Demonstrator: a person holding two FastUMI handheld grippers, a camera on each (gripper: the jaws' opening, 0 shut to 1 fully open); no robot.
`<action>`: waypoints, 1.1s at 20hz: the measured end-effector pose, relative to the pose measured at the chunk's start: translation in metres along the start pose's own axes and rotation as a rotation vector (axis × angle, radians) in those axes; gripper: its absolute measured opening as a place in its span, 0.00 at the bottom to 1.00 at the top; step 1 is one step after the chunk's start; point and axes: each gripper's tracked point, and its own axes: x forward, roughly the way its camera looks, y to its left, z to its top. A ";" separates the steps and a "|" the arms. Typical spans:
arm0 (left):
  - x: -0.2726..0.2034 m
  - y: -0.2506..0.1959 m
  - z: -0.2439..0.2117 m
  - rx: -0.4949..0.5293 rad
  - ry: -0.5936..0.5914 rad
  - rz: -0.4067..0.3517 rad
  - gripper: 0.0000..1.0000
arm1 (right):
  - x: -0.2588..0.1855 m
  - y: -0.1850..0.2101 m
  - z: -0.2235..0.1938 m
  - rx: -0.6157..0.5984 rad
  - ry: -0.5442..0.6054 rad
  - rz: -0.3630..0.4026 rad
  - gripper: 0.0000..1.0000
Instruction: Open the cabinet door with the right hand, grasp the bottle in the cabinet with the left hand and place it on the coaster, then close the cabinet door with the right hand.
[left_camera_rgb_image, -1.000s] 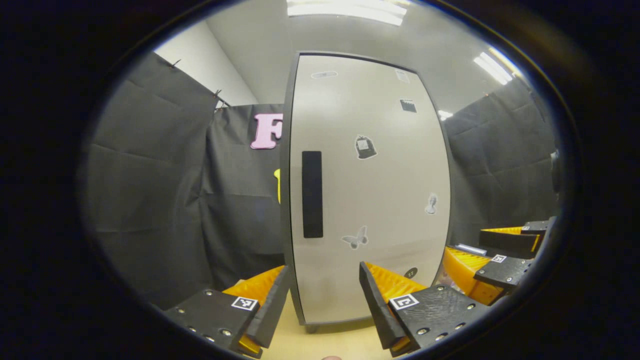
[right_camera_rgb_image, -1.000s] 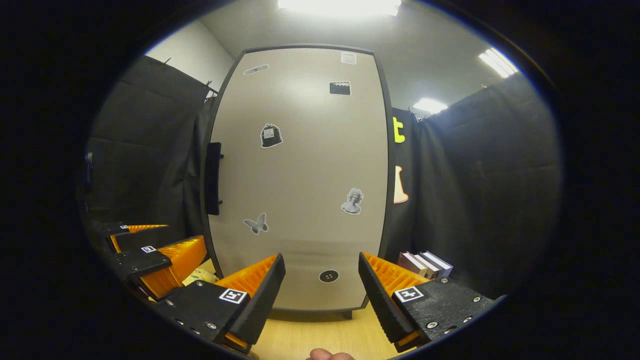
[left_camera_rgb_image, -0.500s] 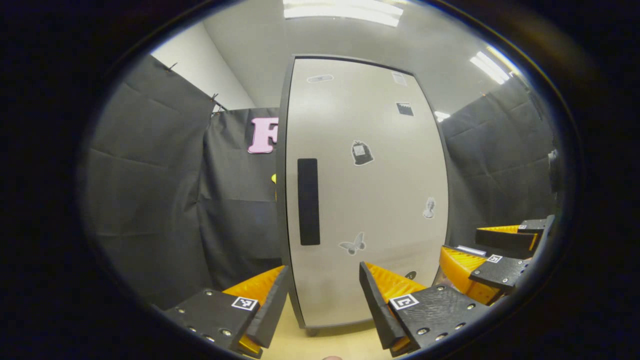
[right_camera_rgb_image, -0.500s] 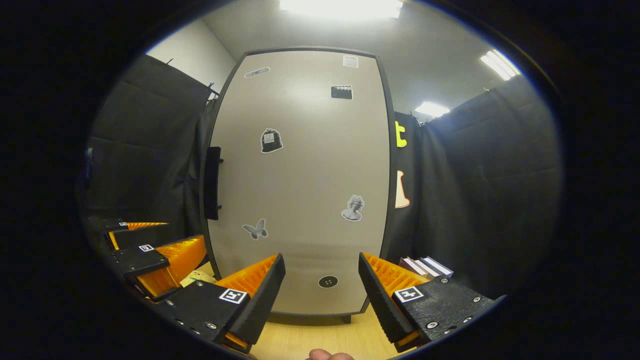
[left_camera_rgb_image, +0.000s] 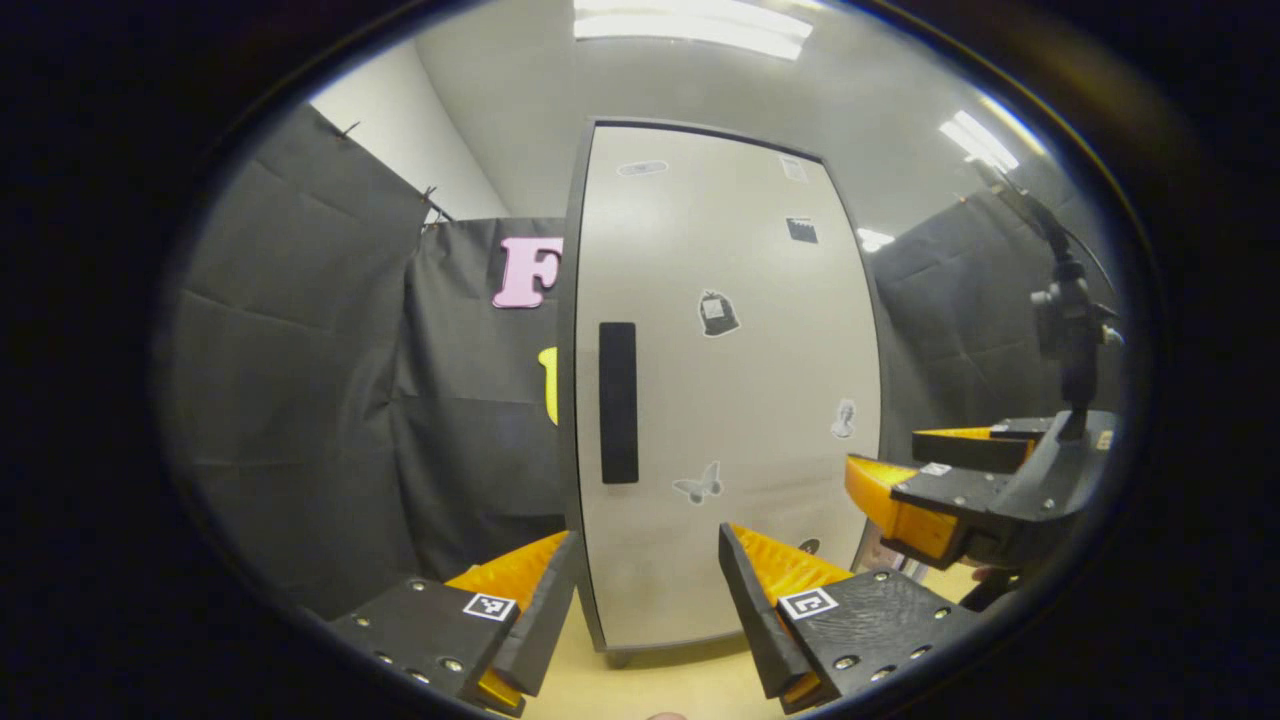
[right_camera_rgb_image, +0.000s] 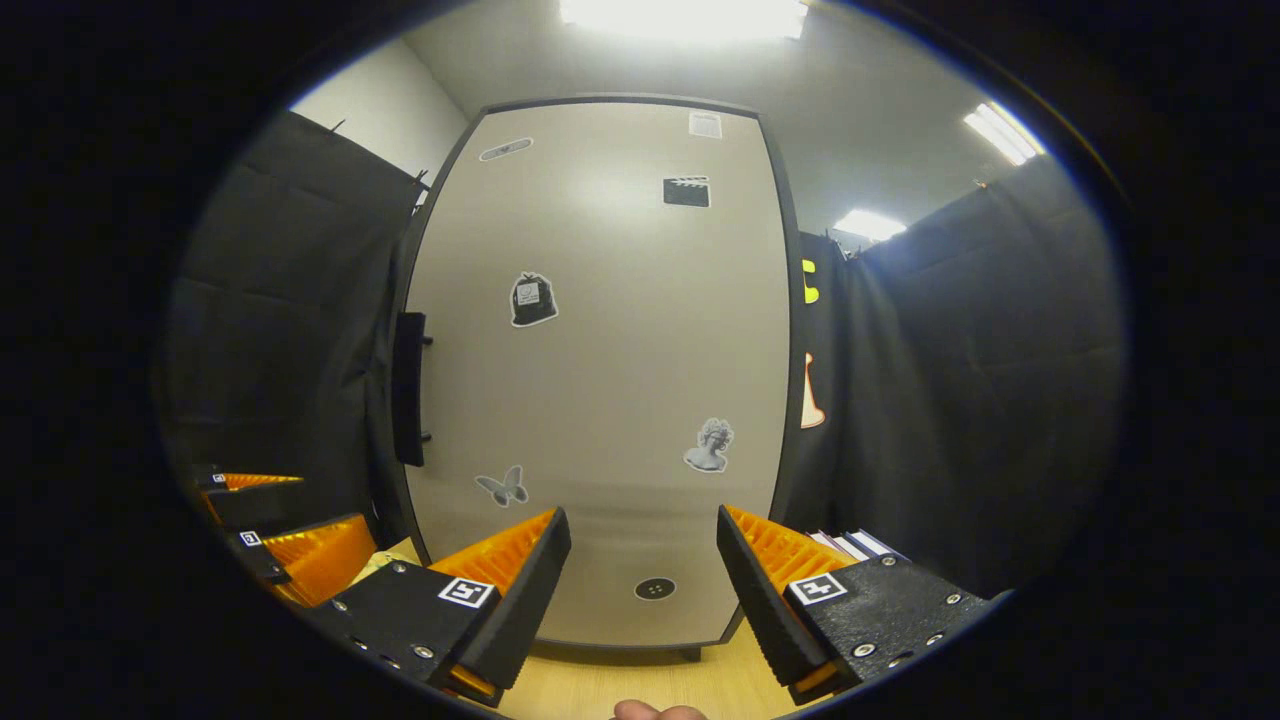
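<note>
Grey cabinet door (right_camera_rgb_image: 600, 370) shut; right tool (right_camera_rgb_image: 643, 580) agape, level.

My 2 views face the closed cabinet door (left_camera_rgb_image: 730, 400) (right_camera_rgb_image: 600, 370) closely, left one angled from its handle (left_camera_rgb_image: 618, 402) side.

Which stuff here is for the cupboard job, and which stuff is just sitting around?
For the job:
- cabinet door, shut
- door handle
- right gripper, open, facing the door
- left gripper, open

Just sitting around:
- stickers on the door
- books beside the cabinet
- ceiling lights
</note>
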 end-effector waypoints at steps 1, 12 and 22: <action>-0.007 0.005 -0.005 0.002 0.003 0.001 0.80 | 0.004 0.006 0.005 0.000 -0.009 0.013 0.91; -0.092 0.105 -0.052 0.044 0.104 0.199 0.79 | 0.045 0.111 0.056 0.009 -0.092 0.180 0.91; -0.158 0.188 -0.072 0.031 0.162 0.387 0.80 | 0.086 0.194 0.031 -0.016 0.034 0.265 0.65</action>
